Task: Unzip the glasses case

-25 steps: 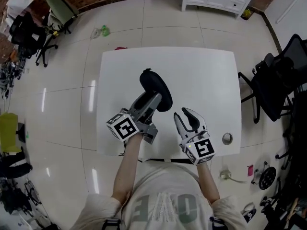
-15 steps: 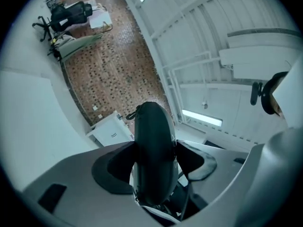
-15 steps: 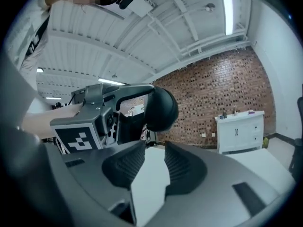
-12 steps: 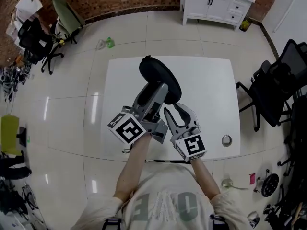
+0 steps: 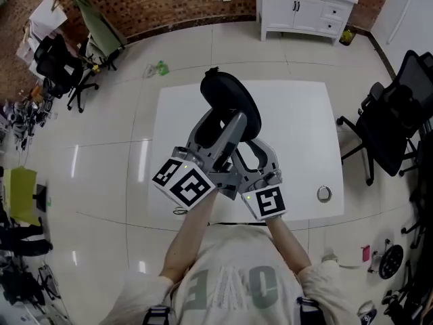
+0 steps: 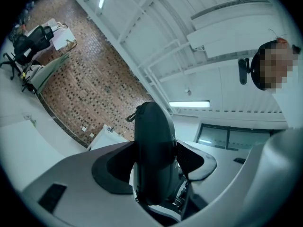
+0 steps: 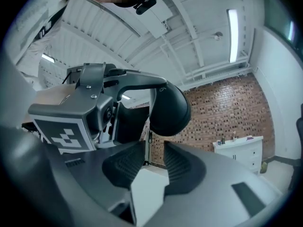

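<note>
Large pale letters "OVE", seen upside down, stand on the chest of the person's shirt point(image 5: 233, 286), lower centre of the head view.

The glasses case point(image 5: 229, 103) sits between the left tongs point(image 5: 225, 126), above the surface point(image 5: 298, 124); right tongs point(image 5: 256, 153) just at its 5 o'clock; a ring point(image 5: 324, 194) on the surface's 4 o'clock corner.

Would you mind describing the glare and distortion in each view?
Head view: light streaks glare on the floor. Left gripper view: fisheye curves the ceiling; glasses case dark against it. Right gripper view: dark rounded corners, near jaws slightly soft.
</note>
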Tool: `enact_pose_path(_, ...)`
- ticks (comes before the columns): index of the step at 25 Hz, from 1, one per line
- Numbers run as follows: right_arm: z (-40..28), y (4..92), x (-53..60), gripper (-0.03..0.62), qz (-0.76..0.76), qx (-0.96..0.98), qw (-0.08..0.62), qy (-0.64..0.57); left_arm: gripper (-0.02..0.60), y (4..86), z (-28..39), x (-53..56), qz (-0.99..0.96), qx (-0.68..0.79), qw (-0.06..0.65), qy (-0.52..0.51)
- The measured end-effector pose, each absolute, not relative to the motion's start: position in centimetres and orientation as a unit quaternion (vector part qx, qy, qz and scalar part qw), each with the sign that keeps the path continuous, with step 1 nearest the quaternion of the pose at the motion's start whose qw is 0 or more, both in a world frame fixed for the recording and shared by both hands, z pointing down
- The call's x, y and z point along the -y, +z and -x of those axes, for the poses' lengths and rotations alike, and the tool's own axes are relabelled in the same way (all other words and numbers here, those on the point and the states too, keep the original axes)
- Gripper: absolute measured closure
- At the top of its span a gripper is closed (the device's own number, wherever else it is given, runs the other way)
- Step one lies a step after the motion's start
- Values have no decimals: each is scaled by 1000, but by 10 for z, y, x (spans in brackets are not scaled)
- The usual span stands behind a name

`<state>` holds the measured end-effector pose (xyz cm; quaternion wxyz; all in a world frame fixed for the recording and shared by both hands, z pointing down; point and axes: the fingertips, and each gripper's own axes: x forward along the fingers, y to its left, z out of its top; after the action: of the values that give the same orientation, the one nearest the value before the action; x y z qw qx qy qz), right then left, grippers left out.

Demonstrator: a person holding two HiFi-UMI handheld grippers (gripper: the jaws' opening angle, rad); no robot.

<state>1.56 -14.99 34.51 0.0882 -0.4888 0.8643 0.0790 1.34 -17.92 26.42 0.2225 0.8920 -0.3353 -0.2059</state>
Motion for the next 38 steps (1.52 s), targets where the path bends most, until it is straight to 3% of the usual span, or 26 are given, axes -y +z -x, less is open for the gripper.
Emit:
enact_pose_path(11, -26, 320, 134, 489, 532, -825, 136, 130, 305, 249, 1, 167, -846, 353, 271, -295)
enact_pose_path(13, -24, 316, 128, 594, 527, -827, 144, 130, 304, 246, 2, 165, -845, 352, 271, -299)
enact_pose_path(32, -31, 322, 112, 597, 522, -837, 98, 130, 311, 260, 24, 153, -842, 368, 255, -302)
enact_pose_path(36, -77, 335, 114, 597, 567, -813, 89, 92, 314, 274, 48, 159, -852, 436, 174, -232)
enact_pose_path(38, -102, 340, 115, 597, 577, -809, 65, 91, 313, 277, 74, 162, -844, 433, 197, -250)
